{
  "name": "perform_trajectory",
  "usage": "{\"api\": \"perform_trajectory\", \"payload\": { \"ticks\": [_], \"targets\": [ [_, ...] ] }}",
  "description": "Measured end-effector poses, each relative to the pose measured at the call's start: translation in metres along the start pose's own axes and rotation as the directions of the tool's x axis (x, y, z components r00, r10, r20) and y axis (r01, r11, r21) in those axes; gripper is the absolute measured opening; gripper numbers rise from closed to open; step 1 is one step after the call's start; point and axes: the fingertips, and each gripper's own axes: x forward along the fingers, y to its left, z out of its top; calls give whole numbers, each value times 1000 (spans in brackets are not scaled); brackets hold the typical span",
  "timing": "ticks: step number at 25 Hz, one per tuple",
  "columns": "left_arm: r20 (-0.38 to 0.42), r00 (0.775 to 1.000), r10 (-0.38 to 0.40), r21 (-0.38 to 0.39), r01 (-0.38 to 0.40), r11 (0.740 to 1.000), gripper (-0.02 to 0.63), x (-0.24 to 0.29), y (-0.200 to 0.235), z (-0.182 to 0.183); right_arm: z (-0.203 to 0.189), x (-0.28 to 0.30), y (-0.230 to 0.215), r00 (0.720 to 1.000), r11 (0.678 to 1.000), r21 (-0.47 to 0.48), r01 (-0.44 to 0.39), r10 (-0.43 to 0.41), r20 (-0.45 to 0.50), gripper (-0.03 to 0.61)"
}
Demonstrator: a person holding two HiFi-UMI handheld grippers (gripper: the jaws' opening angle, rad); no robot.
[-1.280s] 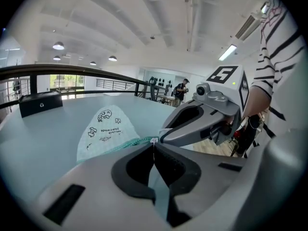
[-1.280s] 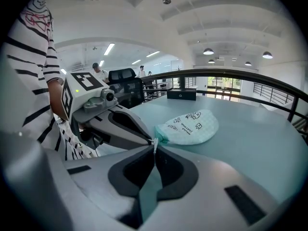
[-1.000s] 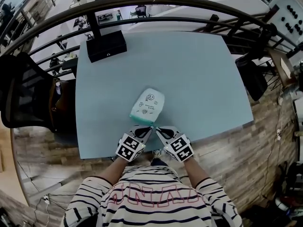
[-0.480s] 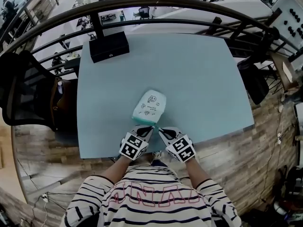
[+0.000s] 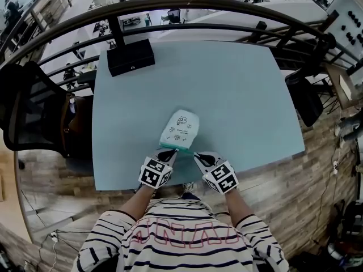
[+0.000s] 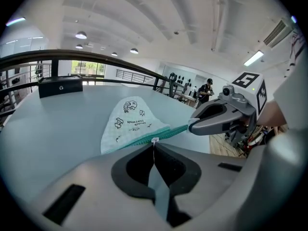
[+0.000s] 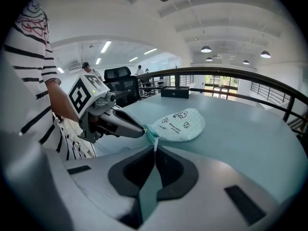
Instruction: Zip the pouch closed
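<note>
A pale checked pouch [image 5: 180, 128] with cartoon prints lies on the light blue table [image 5: 244, 95], its teal zipper edge [image 5: 173, 147] facing me. My left gripper [image 5: 167, 151] is shut at that edge, pinching a small white zipper tab [image 6: 154, 140]. My right gripper [image 5: 196, 155] is shut on the pouch's right-hand end, where a short pale strip [image 7: 154, 142] runs into its tips. In the left gripper view the pouch [image 6: 130, 121] lies just beyond my jaws, and the right gripper [image 6: 190, 126] clamps the teal edge's end. In the right gripper view the left gripper [image 7: 142, 128] meets the pouch [image 7: 180, 124] at its corner.
A black box [image 5: 130, 56] stands at the table's far left corner. A dark curved railing [image 5: 198, 4] runs behind the table, and a black chair [image 5: 28, 112] sits to the left. The table's near edge [image 5: 170, 183] lies under both grippers.
My left gripper has slid a little to the left along the pouch's near edge, widening the gap to the right gripper. The right gripper has stayed put.
</note>
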Motion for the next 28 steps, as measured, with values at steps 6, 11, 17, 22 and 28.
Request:
{"api": "perform_trajectory", "payload": {
  "ticks": [6, 11, 17, 22, 28],
  "targets": [
    [-13, 998, 59, -25, -59, 998, 26, -1, 20, -3, -2, -1, -2, 1000, 1000, 26, 8, -8, 5, 35],
    [-17, 997, 76, -32, -76, 997, 26, -2, 36, -4, -2, 3, -4, 1000, 999, 54, 9, -10, 11, 35],
    [-35, 993, 117, -31, -118, 993, 26, -3, 57, -5, 0, 12, -4, 1000, 997, 81, 11, -12, 14, 35],
    [-48, 989, 137, -41, -138, 990, 26, -3, 72, -5, 1, 17, -5, 1000, 995, 100, 7, -9, 14, 35],
    [-67, 984, 165, -57, -169, 984, 26, -3, 86, -7, -2, 21, -9, 1000, 994, 113, 16, -16, -3, 35]
  ]
}}
